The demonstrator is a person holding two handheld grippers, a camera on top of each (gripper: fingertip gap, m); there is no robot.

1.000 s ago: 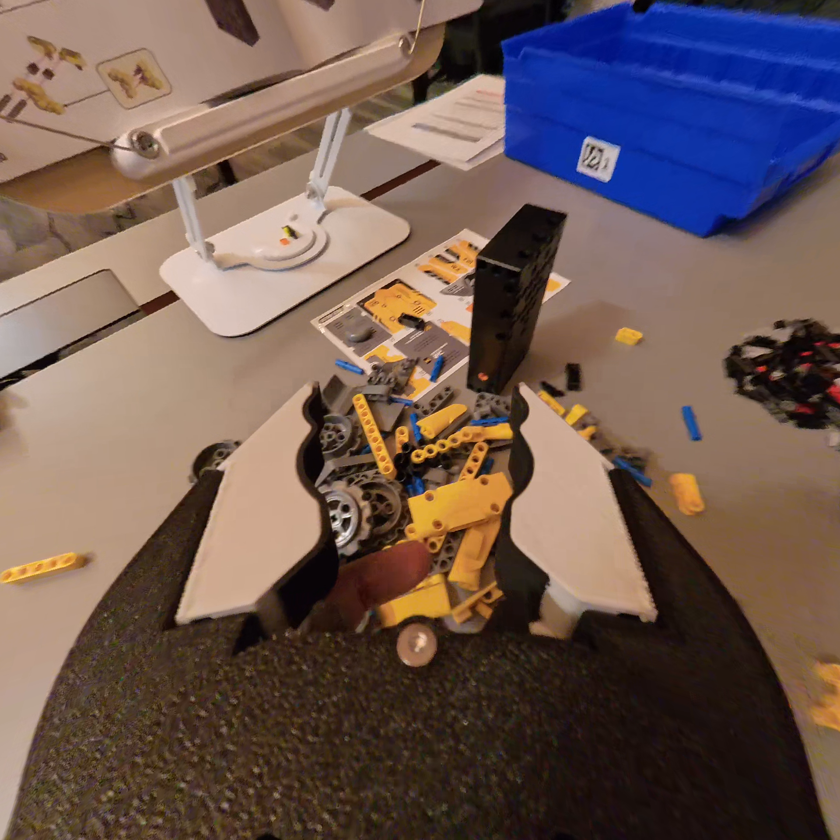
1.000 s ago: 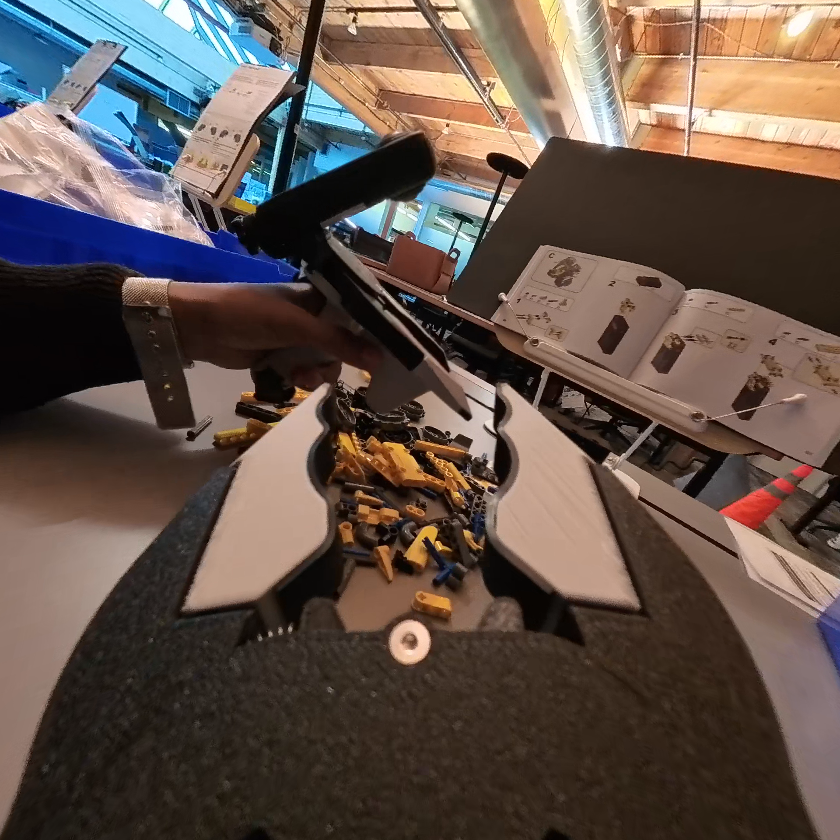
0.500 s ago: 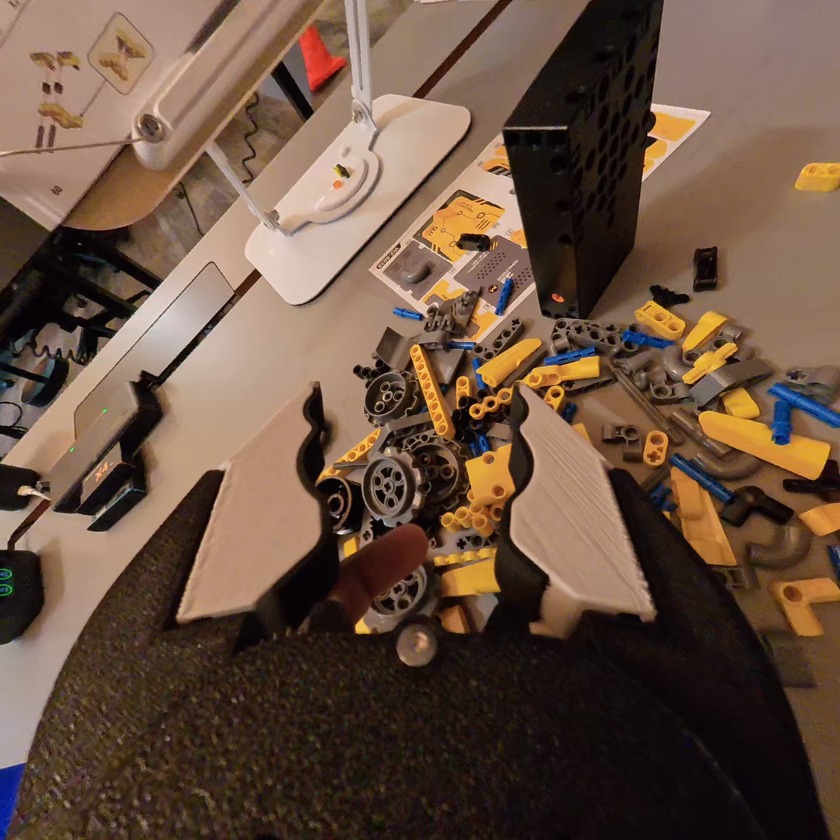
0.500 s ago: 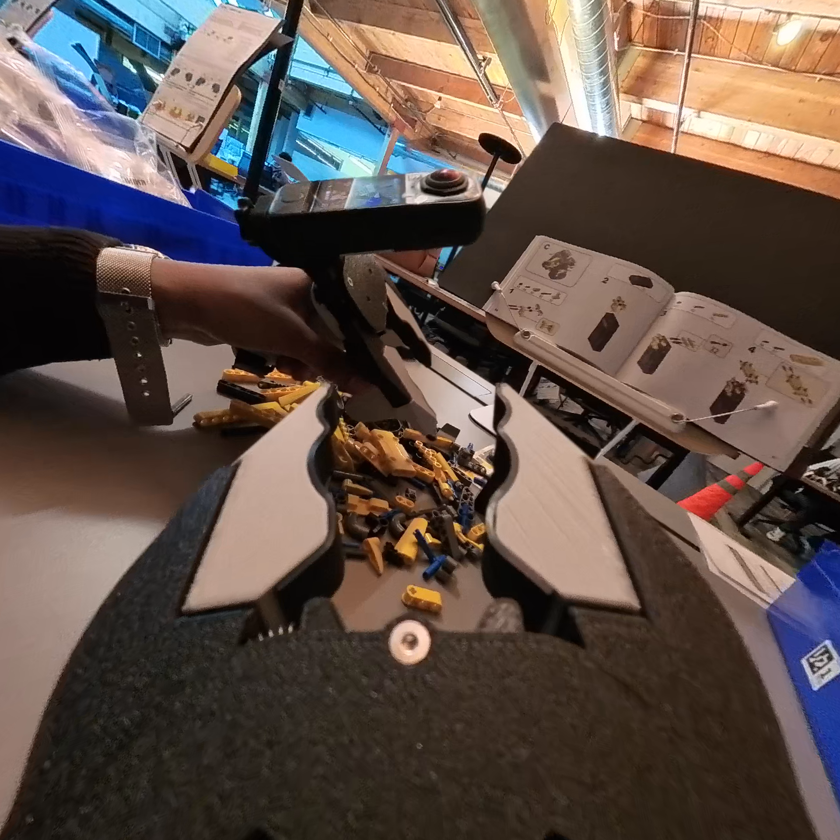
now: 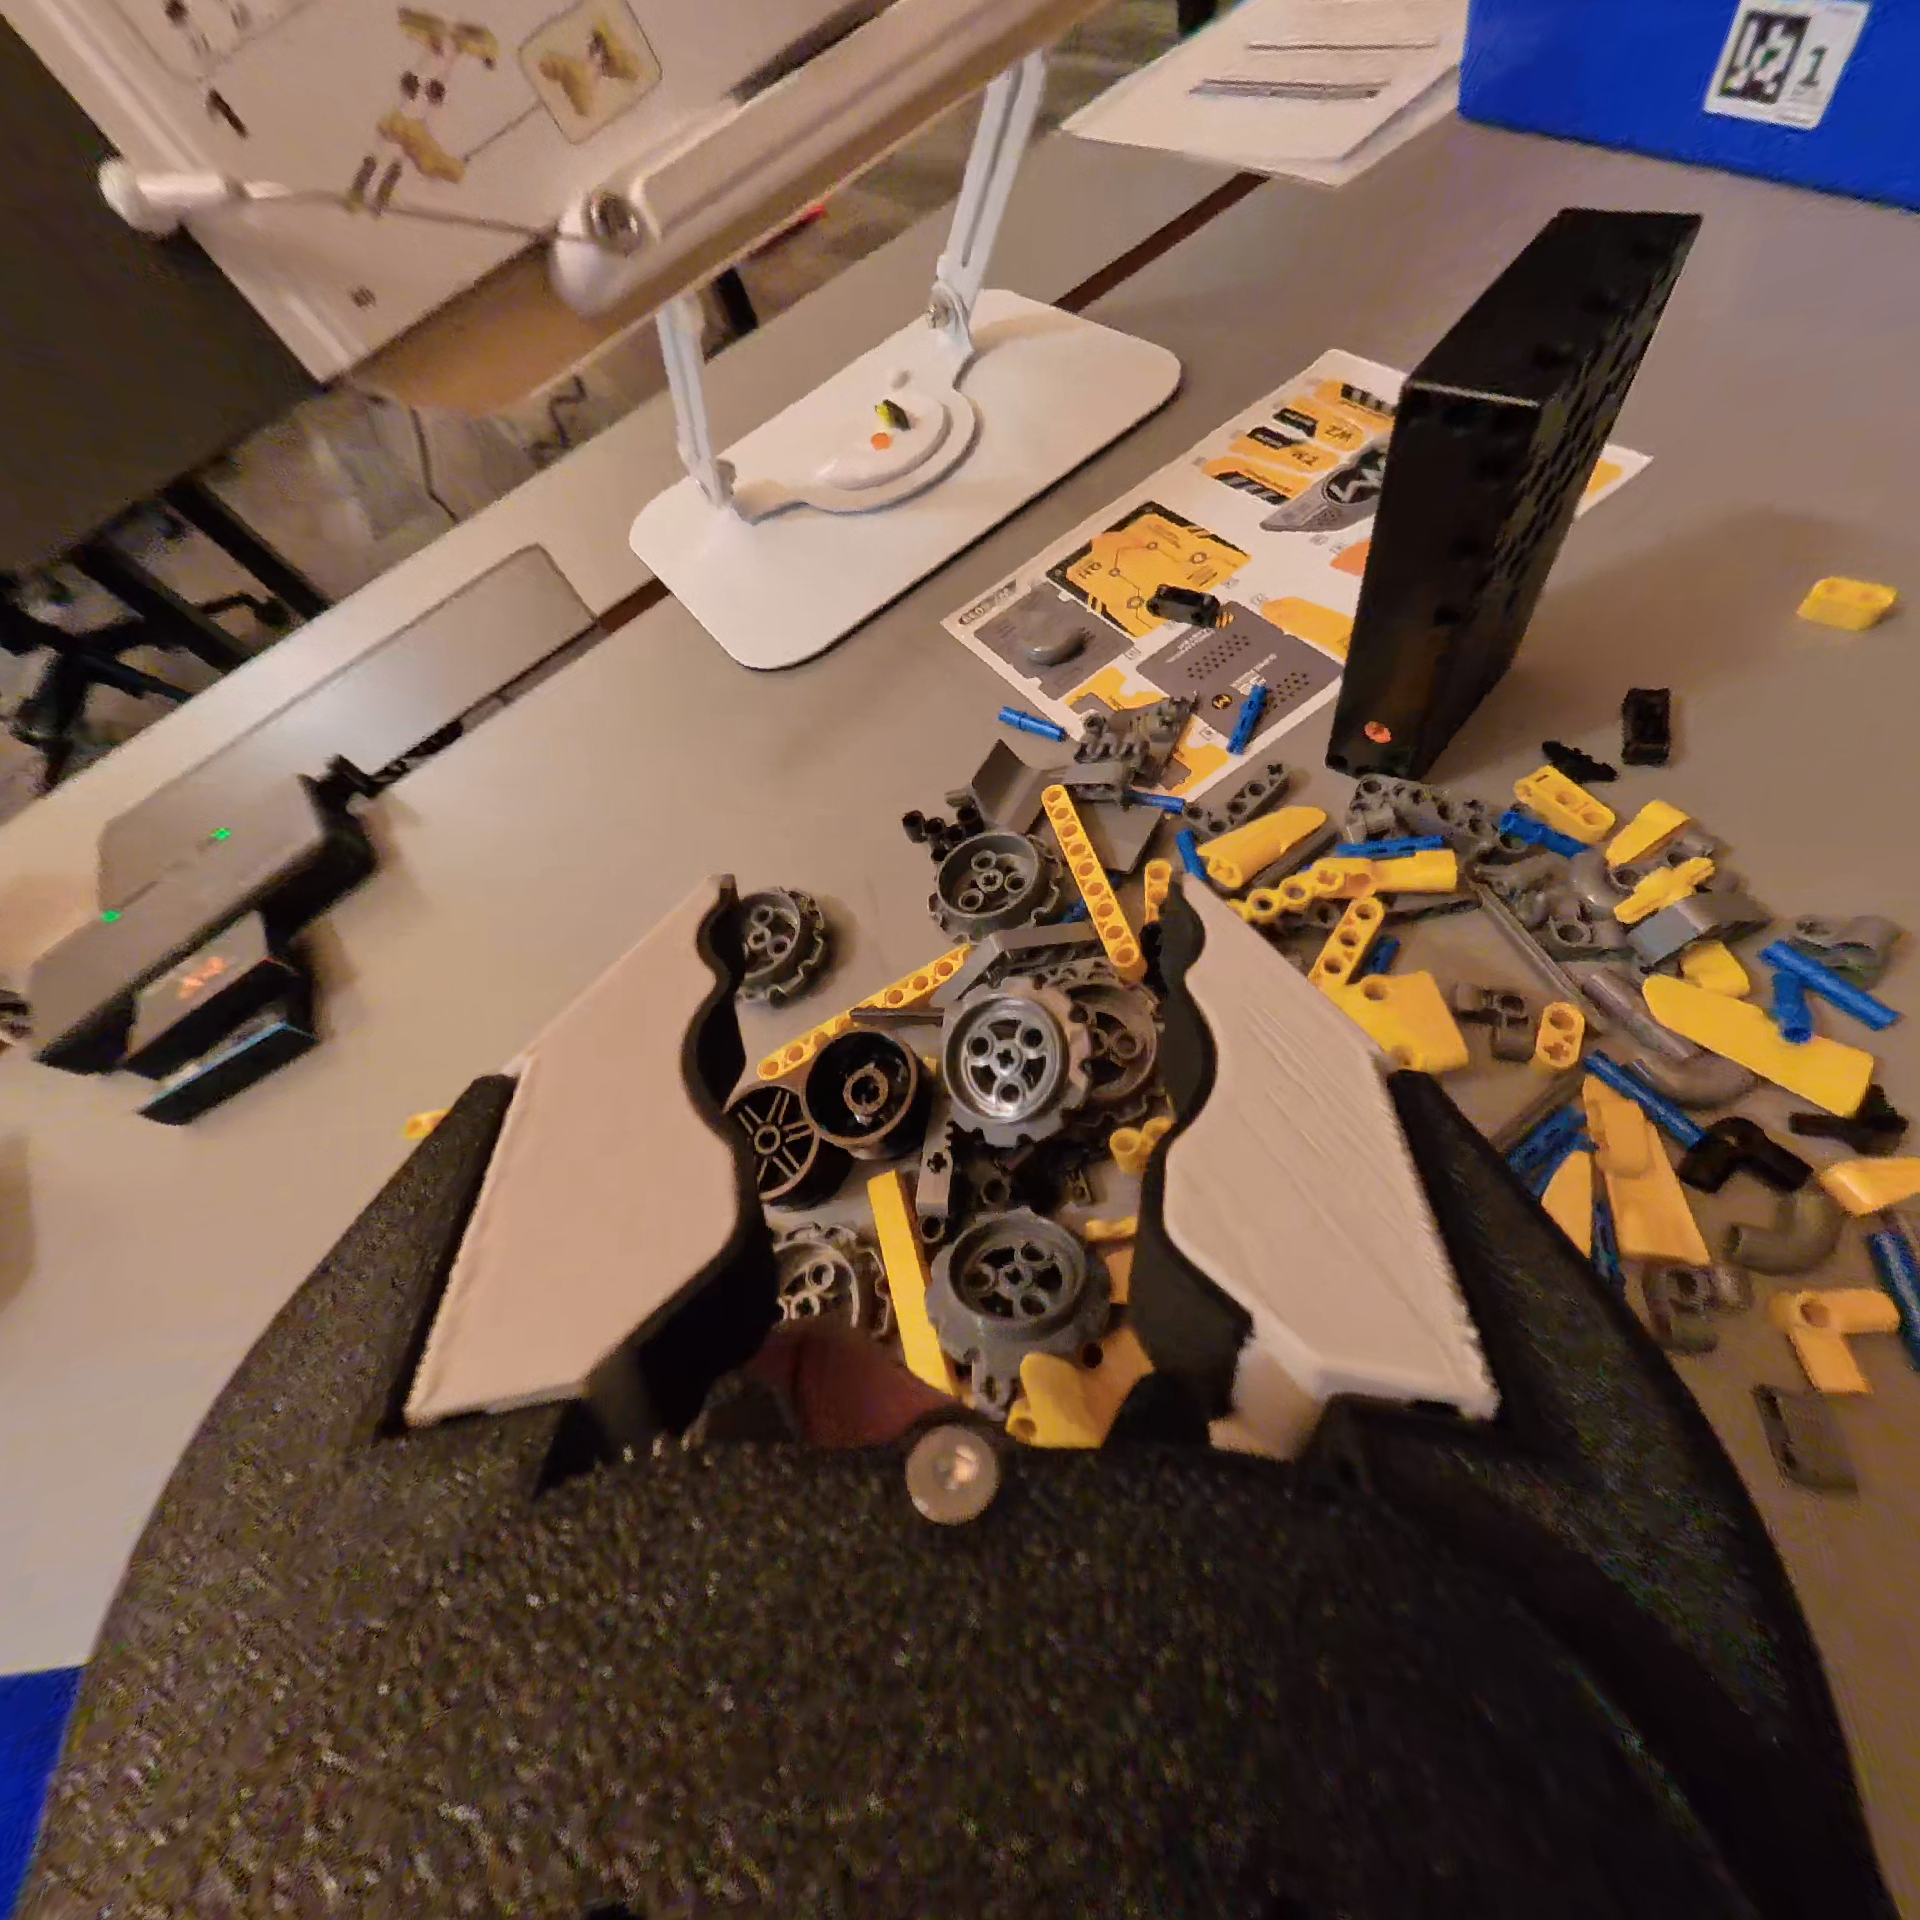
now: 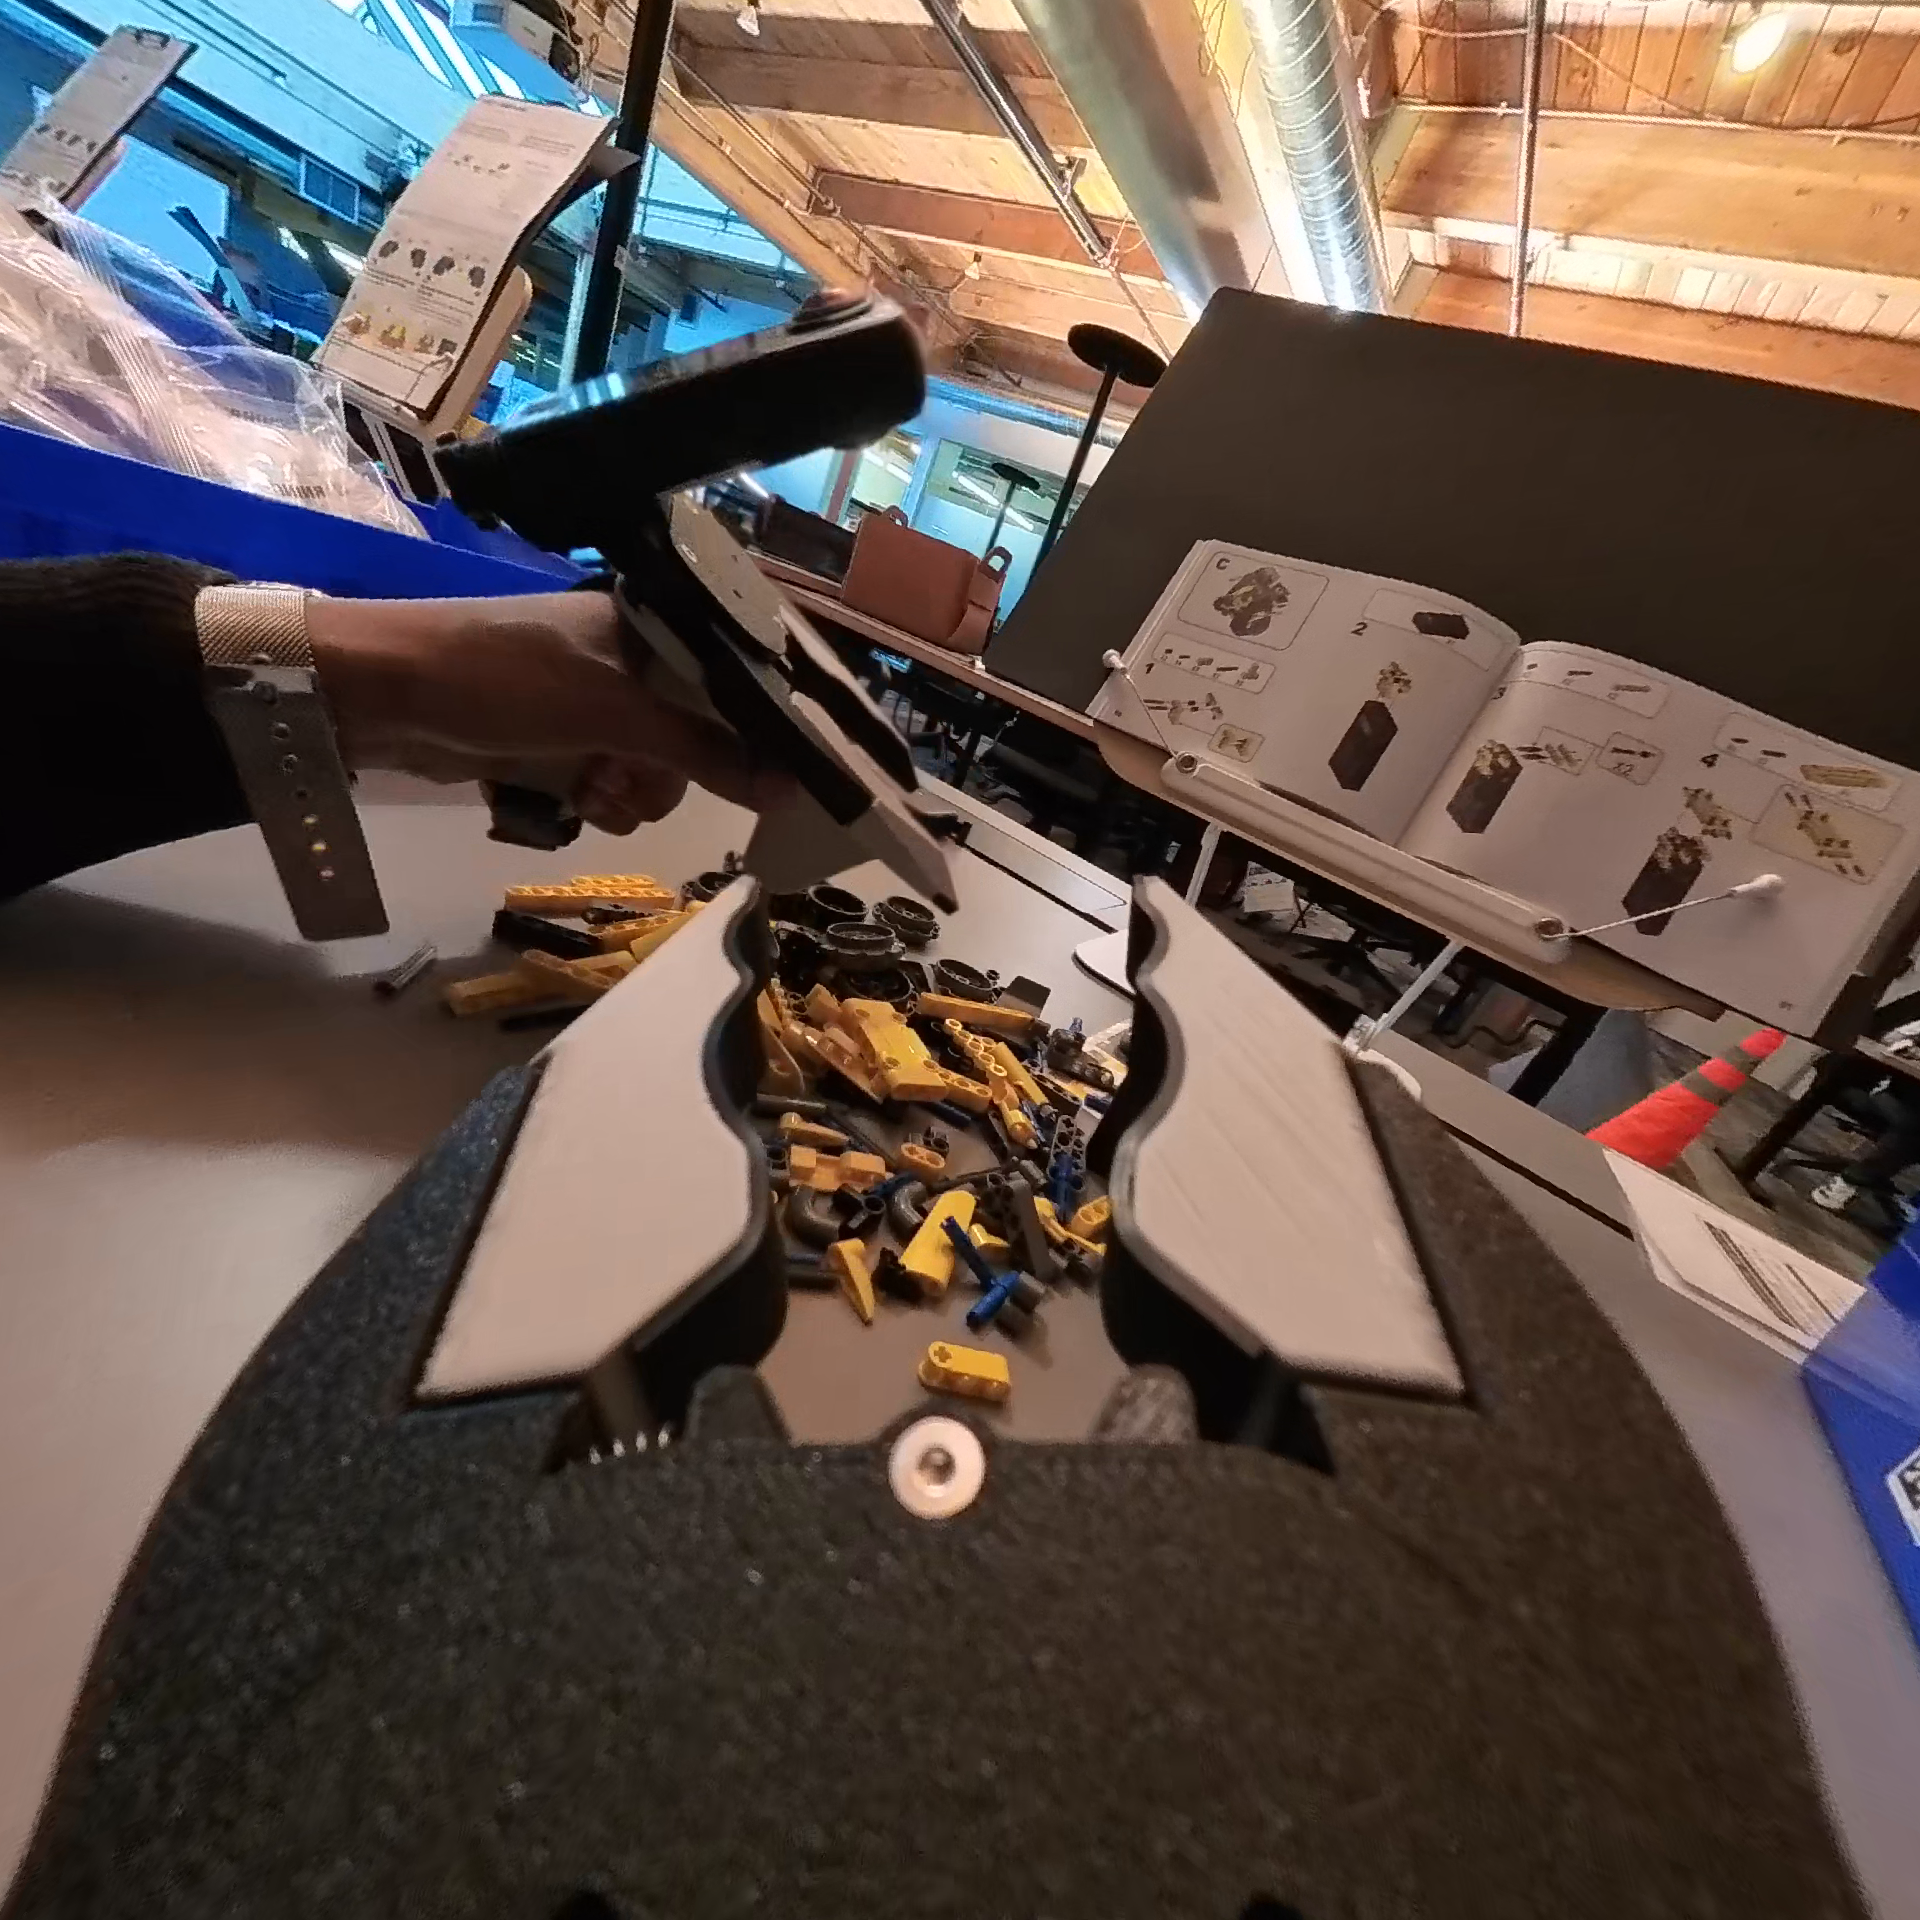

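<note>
Grey surface (image 5: 644, 790) under wooden ceiling beams and a silver duct, workshop vibe all round. Blue bin (image 5: 1683, 94) at the far edge with a square coded sticker on its front; contents not visible from the left wrist view. Over in the right wrist view, blue bin (image 6: 208, 520) behind the arm, stuffed with clear plastic bags (image 6: 156, 343).

Big scatter of building pieces (image 5: 1351, 987) across the middle: yellow beams and curved panels, blue pins, grey elbow connectors, black bits. Several grey toothed wheels (image 5: 1003, 1055) and 2 black rims clumped at the near side. Tall black block (image 5: 1496, 499) standing upright on a yellow and grey sticker sheet (image 5: 1164, 603), just beyond the pile. White stand base (image 5: 904, 488) near it, holding an open instruction booklet (image 6: 1507, 748) up off the surface.

Left gripper (image 5: 951, 914) spread wide, nothing pinched, hovering right over the wheel clump, with a fingertip peeking out at its base. Right gripper (image 6: 940, 914) also spread and holding nothing, low over the pile from the opposite side, with a lone yellow connector (image 6: 961, 1371) lying on the surface between its jaws. A hand (image 6: 499, 707) with a metal watch band gripping the left gripper's handle, visible from the right wrist view. Small black box with lit indicators (image 5: 197, 977) off at the surface's left edge.
</note>
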